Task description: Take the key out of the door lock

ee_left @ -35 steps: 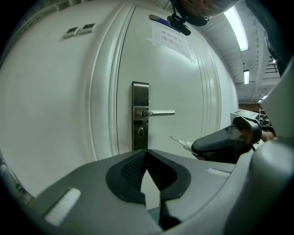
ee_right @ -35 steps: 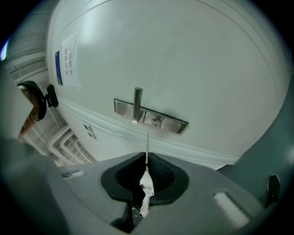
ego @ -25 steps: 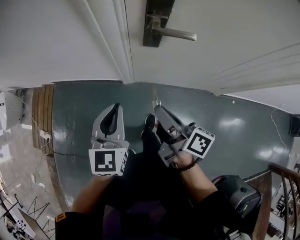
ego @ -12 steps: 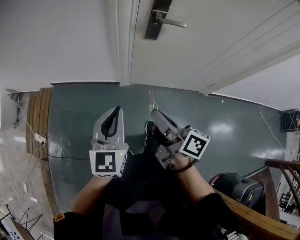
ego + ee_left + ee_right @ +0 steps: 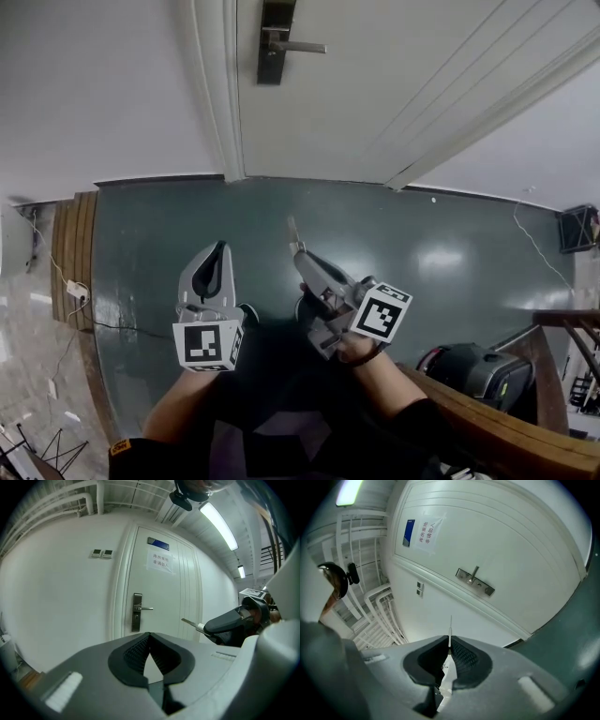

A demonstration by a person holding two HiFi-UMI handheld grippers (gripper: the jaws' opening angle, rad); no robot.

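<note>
My right gripper (image 5: 302, 255) is shut on a silver key (image 5: 292, 230). The blade sticks out past the fingertips, over the green floor and well away from the door. In the right gripper view the key (image 5: 450, 630) stands thin and upright between the pads. The dark lock plate (image 5: 275, 42) with its lever handle (image 5: 302, 46) sits far off on the white door. My left gripper (image 5: 217, 247) hovers beside the right one, shut and empty. The left gripper view shows the lock plate (image 5: 137, 612) and, at right, the key (image 5: 190, 622) in the right gripper (image 5: 229, 623).
A black case (image 5: 473, 375) and a wooden railing (image 5: 487, 412) lie at the lower right. A wooden strip (image 5: 70, 244) and a cable (image 5: 75, 291) run along the left. A paper notice (image 5: 160, 560) hangs on the door, and wall switches (image 5: 101, 553) are beside the frame.
Both grippers have drawn back from the door, the right one still holding the key. The lock plate has slid up and to the left in the head view.
</note>
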